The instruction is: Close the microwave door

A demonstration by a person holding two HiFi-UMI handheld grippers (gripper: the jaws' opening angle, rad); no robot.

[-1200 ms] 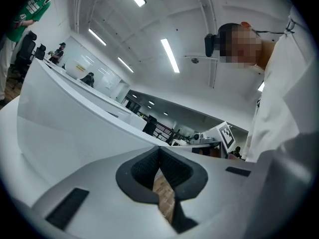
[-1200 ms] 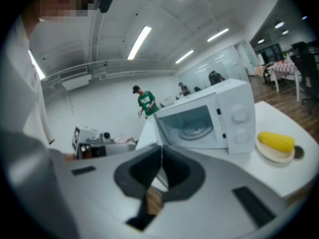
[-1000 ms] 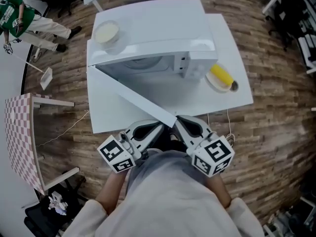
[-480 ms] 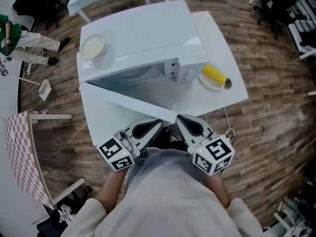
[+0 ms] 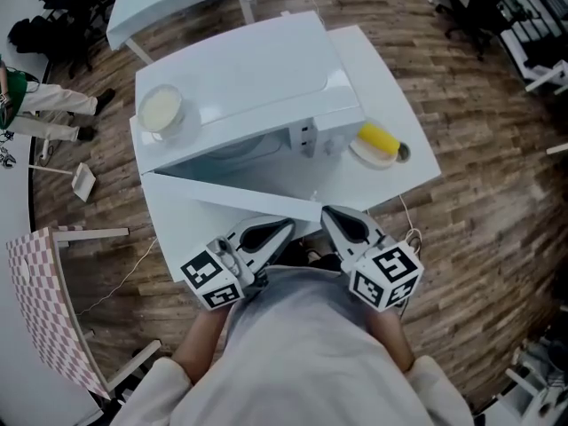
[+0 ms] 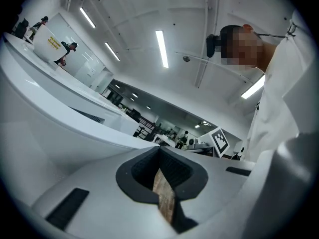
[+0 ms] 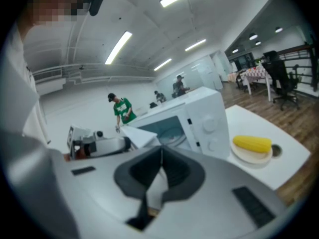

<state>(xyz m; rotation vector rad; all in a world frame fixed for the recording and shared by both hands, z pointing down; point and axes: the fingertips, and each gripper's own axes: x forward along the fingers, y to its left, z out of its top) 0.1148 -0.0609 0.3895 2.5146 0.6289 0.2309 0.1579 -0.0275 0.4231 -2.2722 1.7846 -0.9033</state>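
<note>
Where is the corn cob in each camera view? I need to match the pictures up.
Head view: the corn cob lies on a plate at upper right, beside the microwave.
Right gripper view: corn cob at right of centre, on the plate.
Left gripper view: not in it.
Shared landmark: the microwave, just left of the cob in both.

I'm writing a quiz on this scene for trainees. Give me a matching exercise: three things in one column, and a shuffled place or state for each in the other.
Things:
1. white microwave door
2. yellow corn cob
3. round white bowl

Places or states:
A. on top of the white microwave
B. swung open
C. on a small plate beside the microwave

Pairs: 1-B, 2-C, 3-A.
</note>
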